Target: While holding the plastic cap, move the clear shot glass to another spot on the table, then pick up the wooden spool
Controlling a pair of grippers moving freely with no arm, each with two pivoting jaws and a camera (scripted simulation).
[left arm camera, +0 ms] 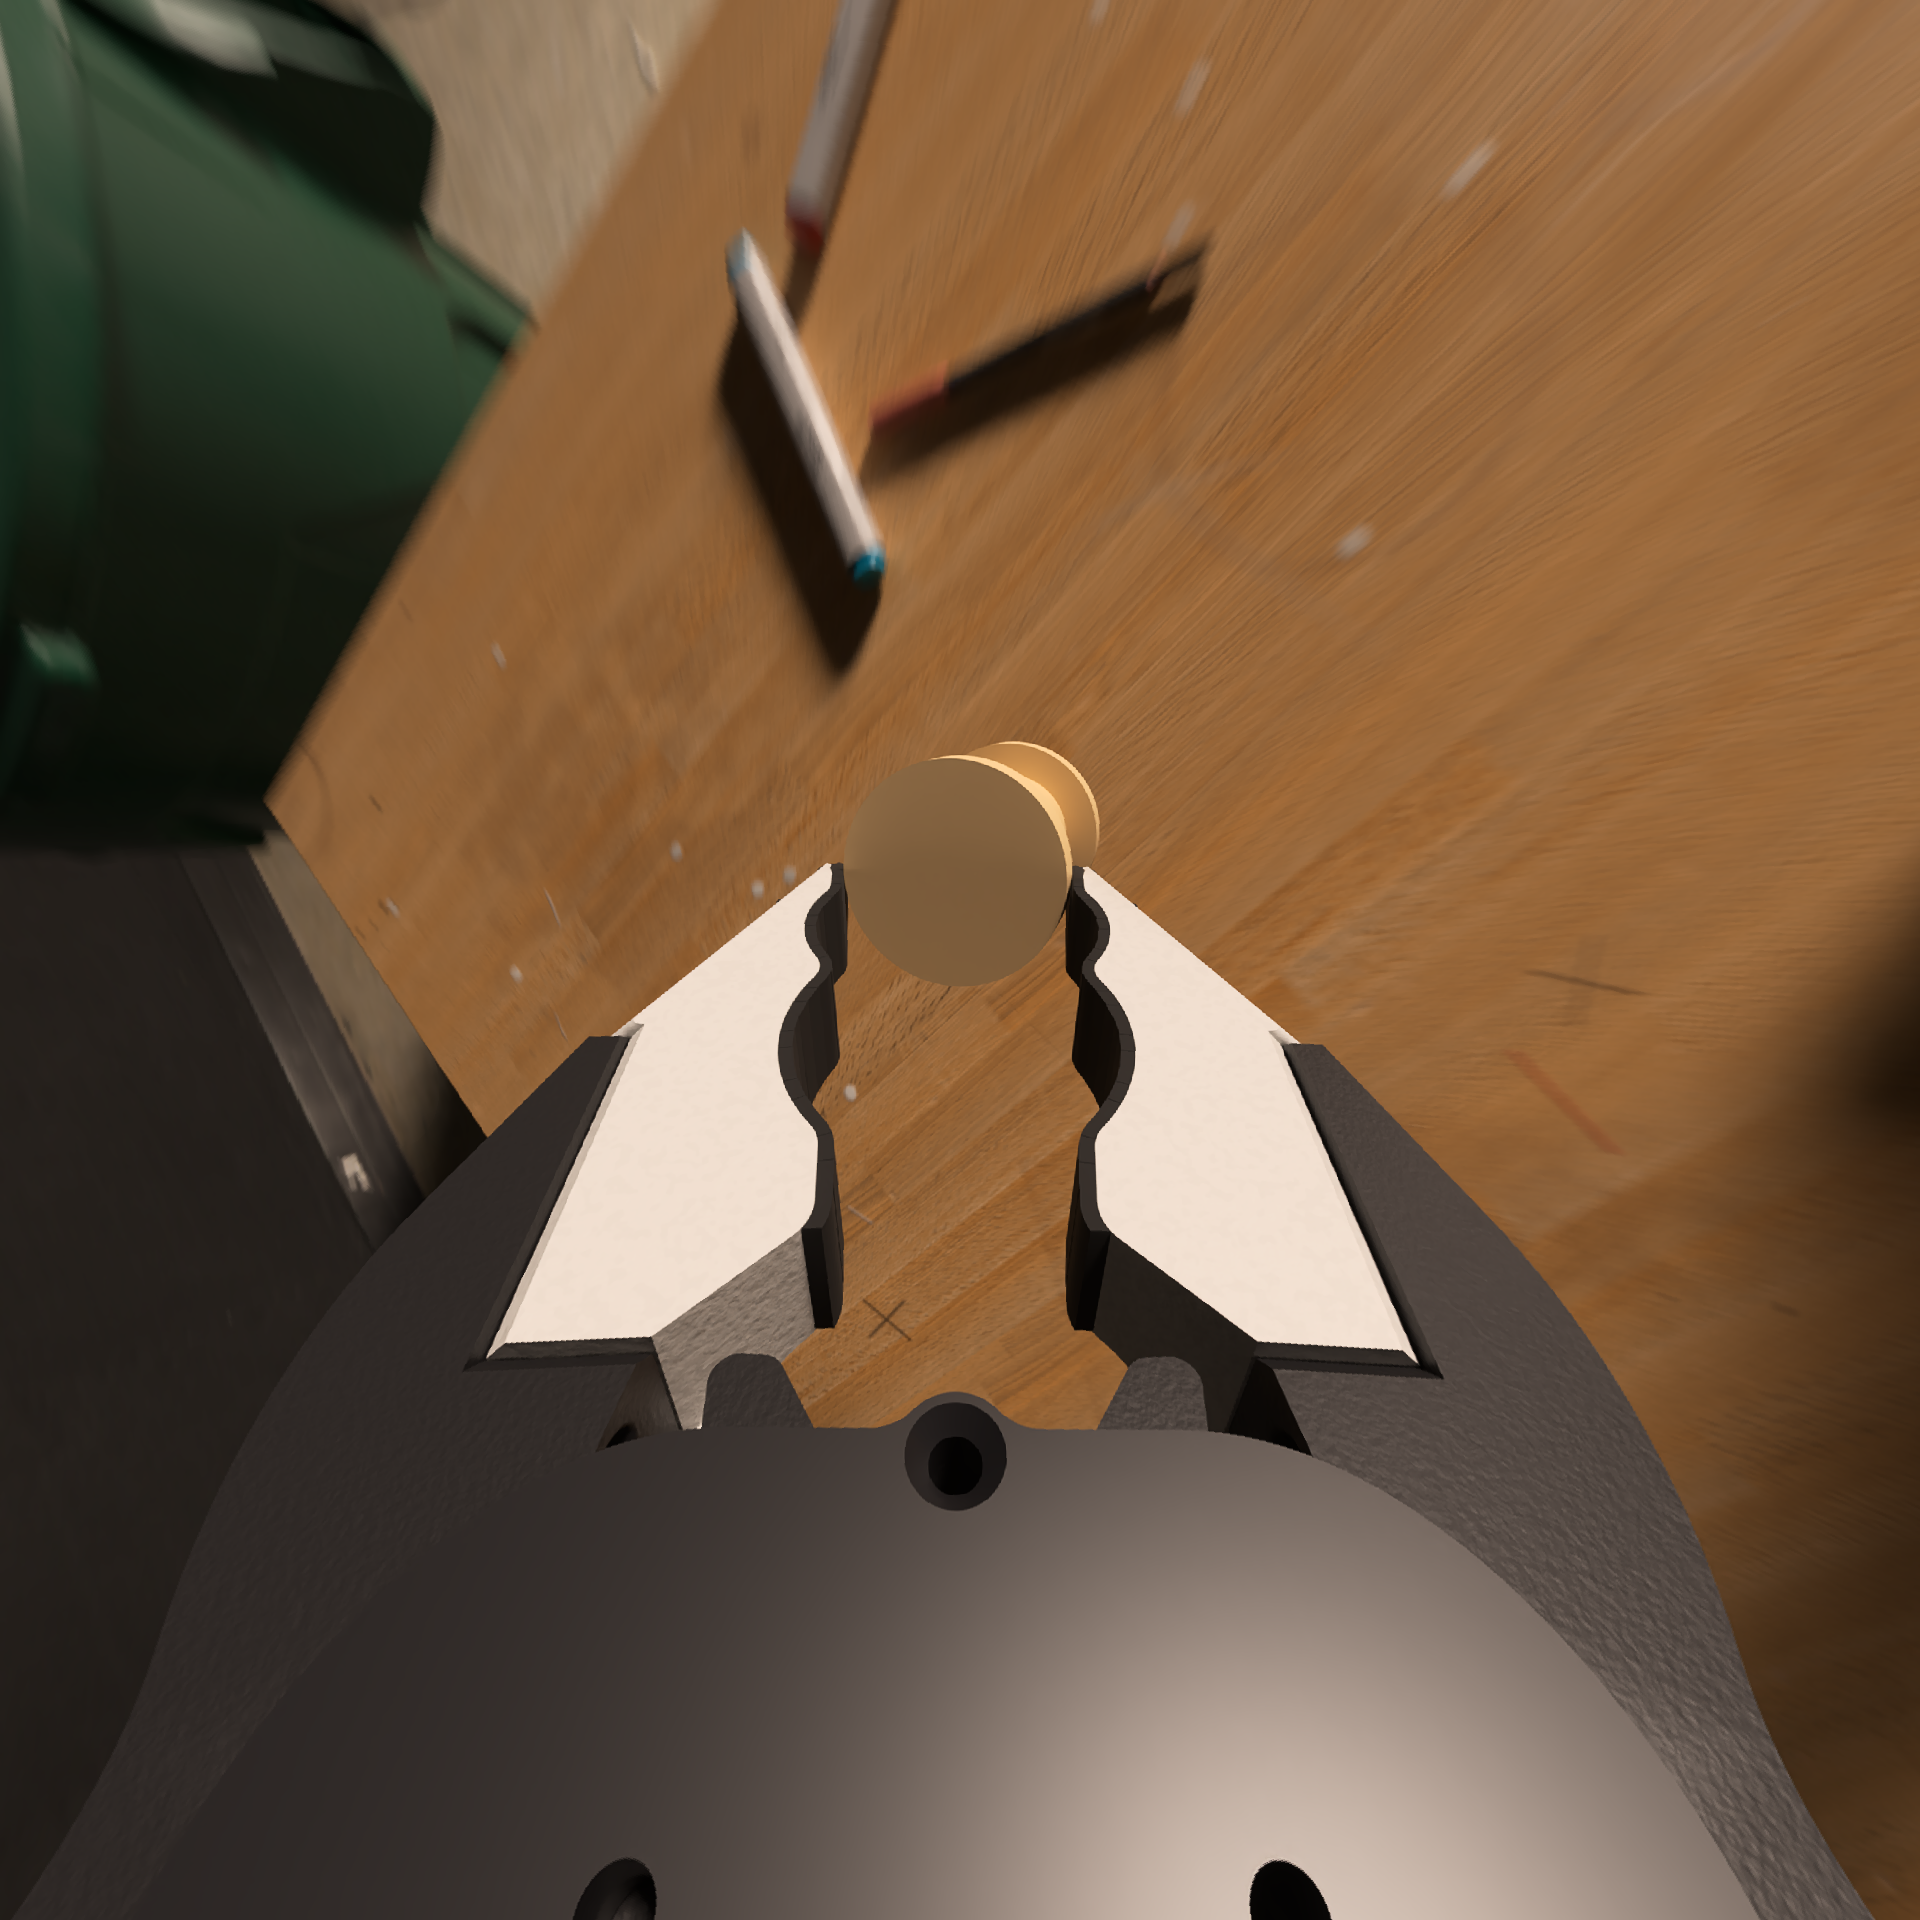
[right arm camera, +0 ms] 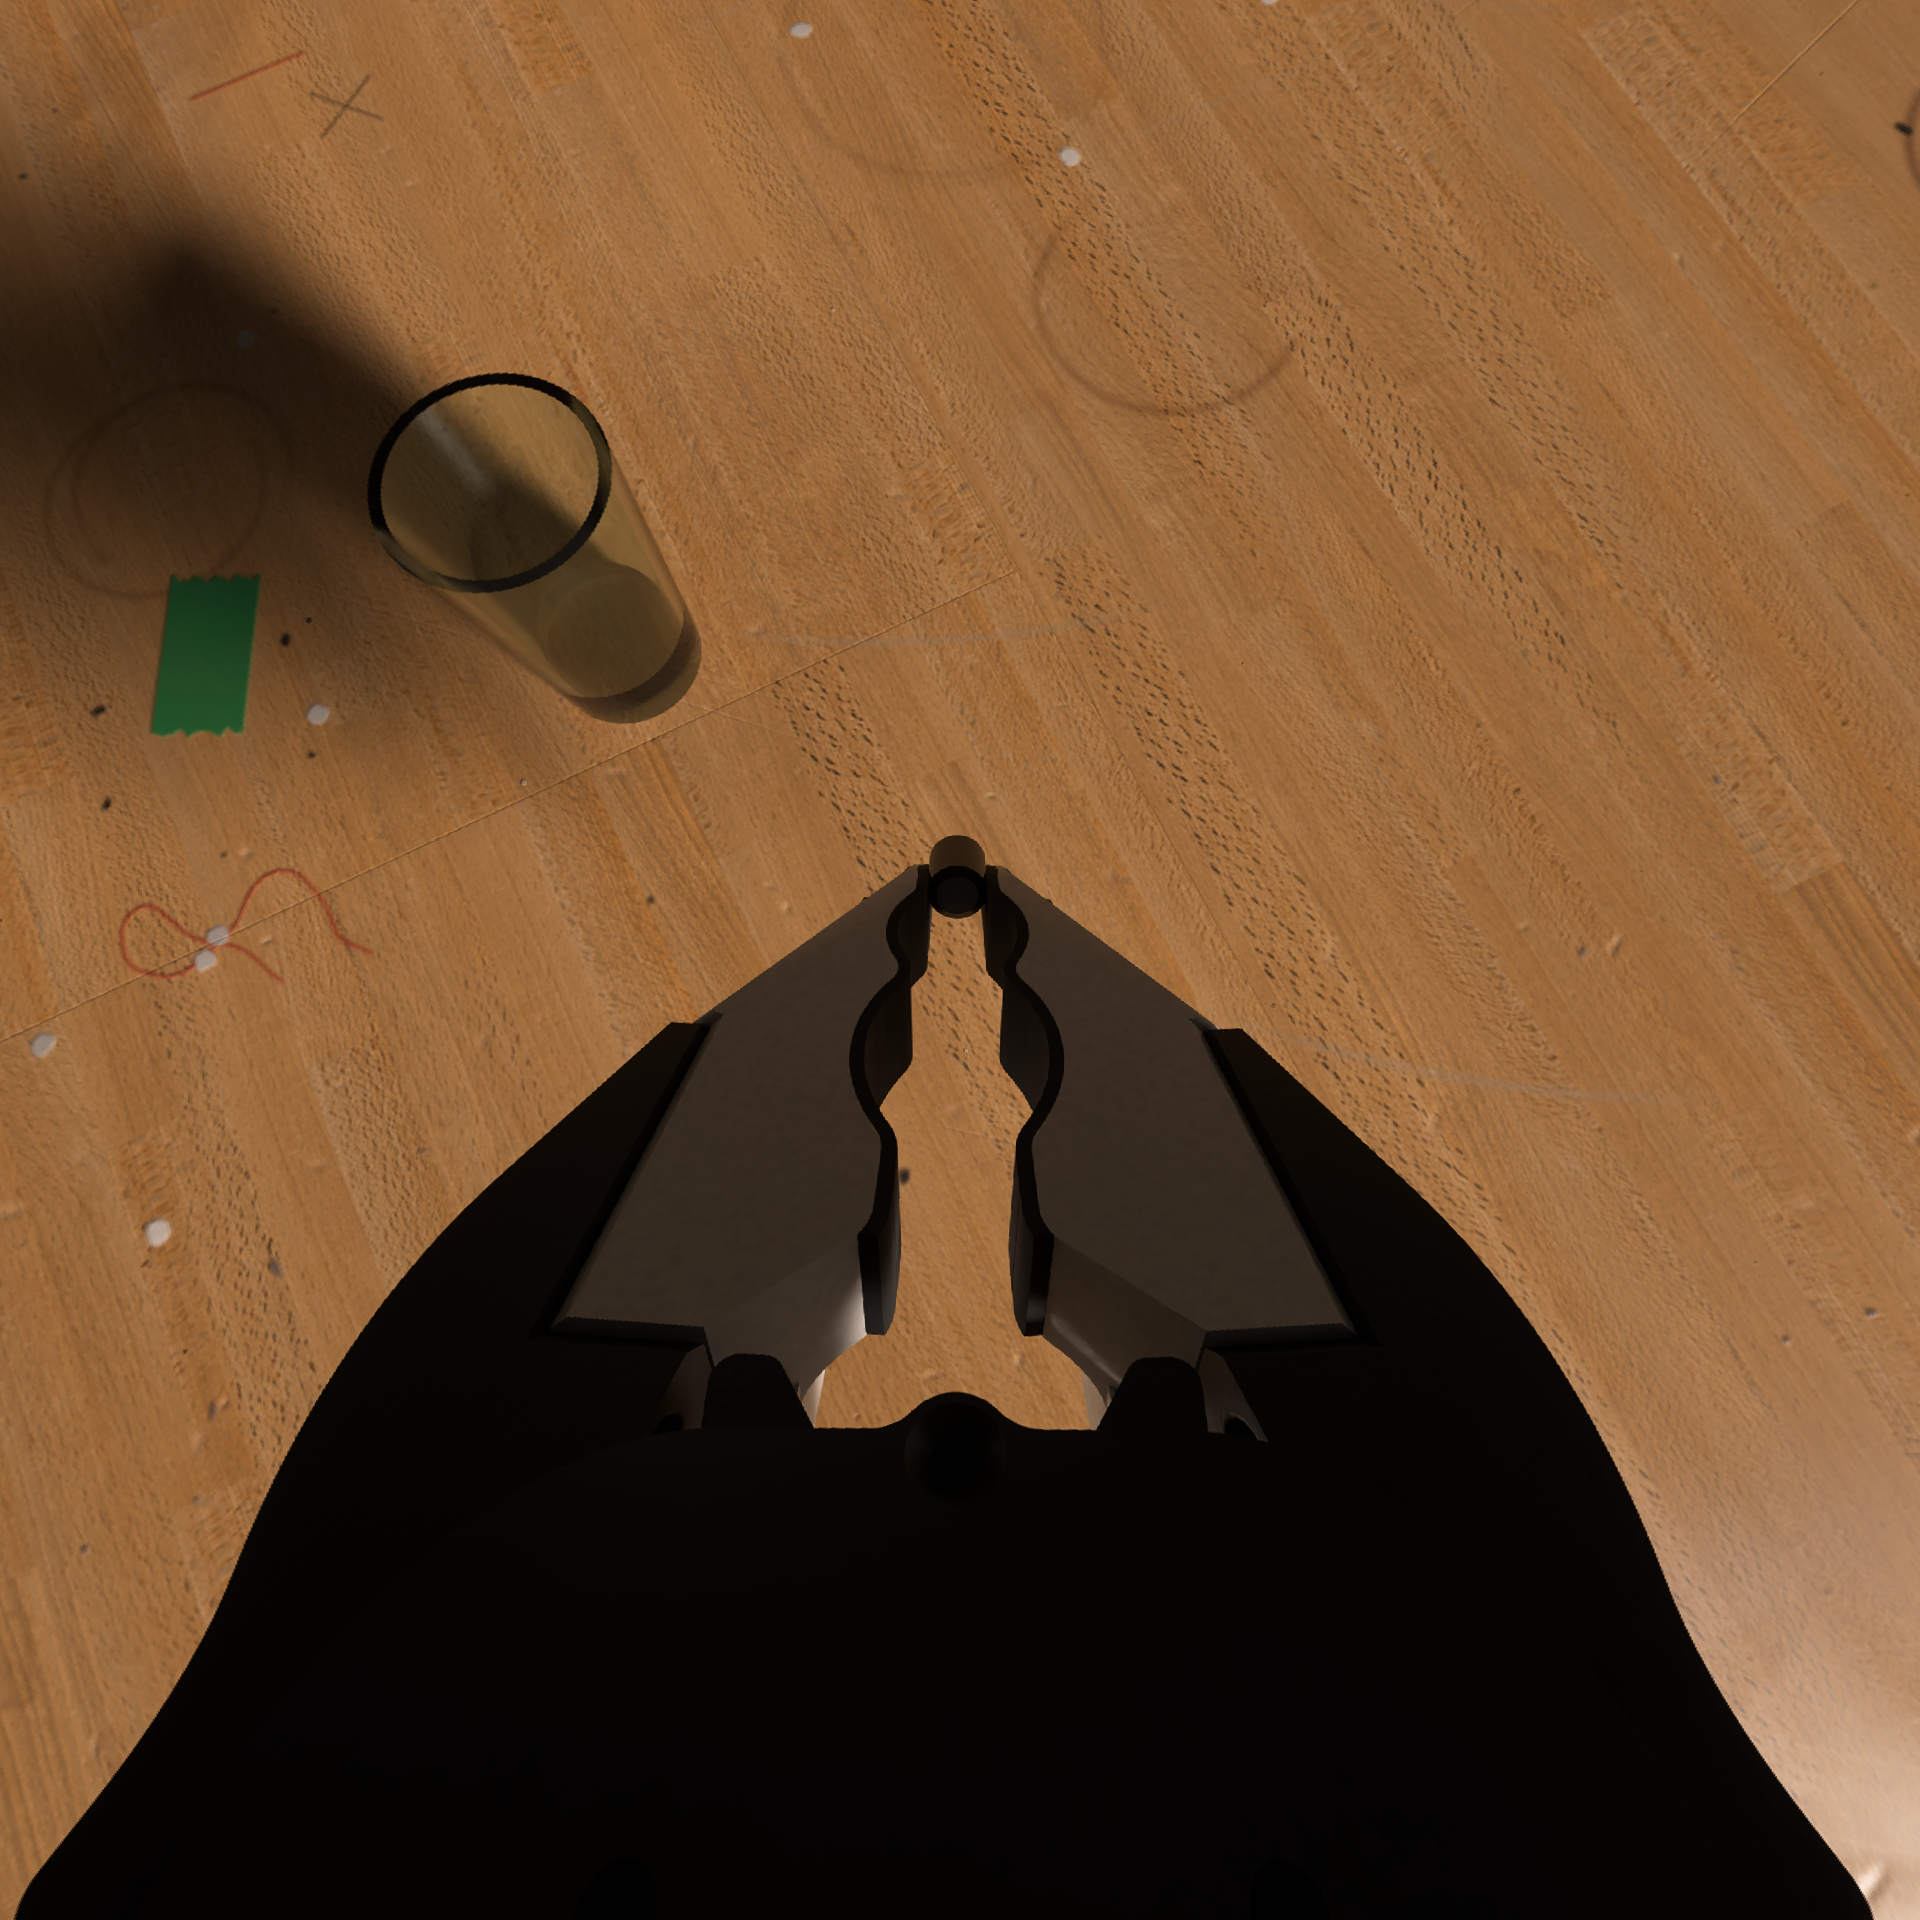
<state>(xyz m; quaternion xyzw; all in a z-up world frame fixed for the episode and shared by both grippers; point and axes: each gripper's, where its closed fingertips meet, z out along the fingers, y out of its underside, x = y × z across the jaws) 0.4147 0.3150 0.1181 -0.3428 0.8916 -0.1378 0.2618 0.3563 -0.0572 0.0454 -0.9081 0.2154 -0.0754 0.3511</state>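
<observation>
In the left wrist view my left gripper (left arm camera: pixel 958 883) is shut on the wooden spool (left arm camera: pixel 961 868), a tan spool with round flanges, held at the fingertips above the wooden table (left arm camera: pixel 1455 727). In the right wrist view my right gripper (right arm camera: pixel 957 883) is shut on the plastic cap (right arm camera: pixel 956 878), a small dark cylinder pinched at the fingertips above the table. The clear shot glass (right arm camera: pixel 530 540) stands upright on the table, ahead and to the left of the right gripper, partly in shadow.
Two white markers (left arm camera: pixel 805 405) (left arm camera: pixel 836 125) and a dark pen (left arm camera: pixel 1039 353) lie on the table beyond the spool. A green bin (left arm camera: pixel 187 395) stands past the table's left edge. A green tape strip (right arm camera: pixel 205 655) and a red thread (right arm camera: pixel 229 930) lie left of the glass.
</observation>
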